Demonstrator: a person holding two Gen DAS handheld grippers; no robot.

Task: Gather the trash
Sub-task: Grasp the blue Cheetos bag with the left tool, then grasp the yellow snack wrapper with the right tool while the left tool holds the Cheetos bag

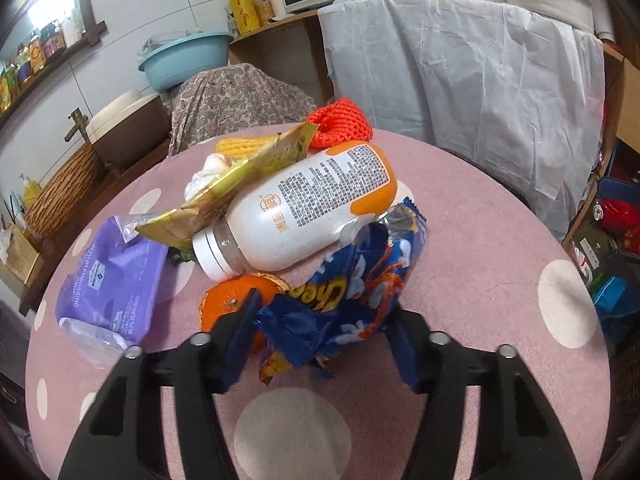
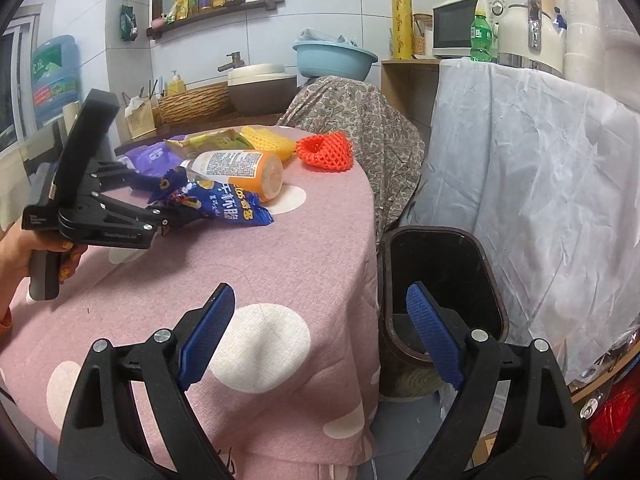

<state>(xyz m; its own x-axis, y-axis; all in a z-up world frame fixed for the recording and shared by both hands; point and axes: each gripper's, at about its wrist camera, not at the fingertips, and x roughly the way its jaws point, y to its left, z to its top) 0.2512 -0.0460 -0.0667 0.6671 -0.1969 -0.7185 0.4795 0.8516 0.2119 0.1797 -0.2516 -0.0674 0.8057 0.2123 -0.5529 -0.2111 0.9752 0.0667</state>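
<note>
Centre-frame, left tool [image 1: 324,336] half-open astride blue chip bag [image 1: 352,300] — light, crinkly, slippery; pinch bunched foil. Right tool [image 2: 320,336] wide open, empty.

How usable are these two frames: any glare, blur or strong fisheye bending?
Left wrist: sharp on the blue snack bag and white bottle; blown-out window glare top left; the table rim bows hard. Right wrist: evenly lit, trash bin interior very dark, black corner vignette, no motion blur.
</note>
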